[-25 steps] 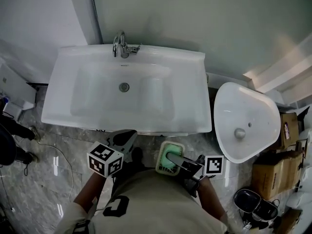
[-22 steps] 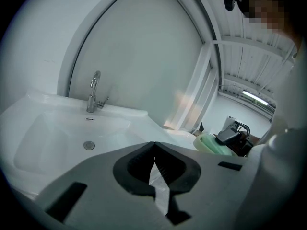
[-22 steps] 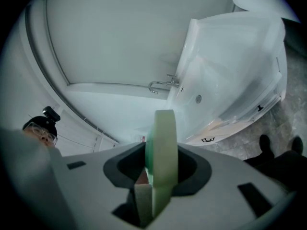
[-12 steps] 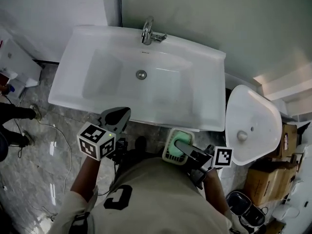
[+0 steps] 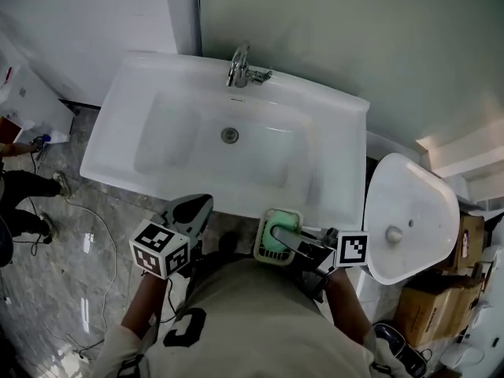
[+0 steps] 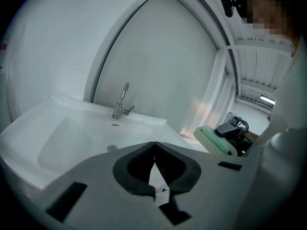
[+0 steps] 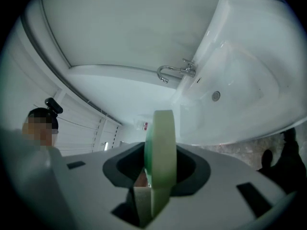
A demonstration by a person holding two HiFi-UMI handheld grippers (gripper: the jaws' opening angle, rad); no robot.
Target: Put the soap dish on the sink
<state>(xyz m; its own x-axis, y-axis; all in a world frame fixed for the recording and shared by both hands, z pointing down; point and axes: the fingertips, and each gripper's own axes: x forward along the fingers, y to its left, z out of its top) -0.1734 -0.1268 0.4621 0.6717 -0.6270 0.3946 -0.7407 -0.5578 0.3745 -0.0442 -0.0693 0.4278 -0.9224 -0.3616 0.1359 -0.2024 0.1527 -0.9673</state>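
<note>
Soap dish (image 5: pixel 268 252) nearer sink (image 5: pixel 331 132) — clamped in right gripper (image 5: pixel 282 239).

Across the head view the sink (image 5: pixel 157 132) lies further right than a second ago and is turned, so its right end dips lower and the faucet (image 5: pixel 240 65) stands right of its old spot. The soap dish (image 5: pixel 266 246) in the right gripper (image 5: pixel 277 233) sits higher, now reaching the sink's front edge in the picture. The left gripper (image 5: pixel 201 205) sits slightly higher. The loose basin (image 5: pixel 409 211) and the boxes (image 5: pixel 429 313) slide toward the lower right.
</note>
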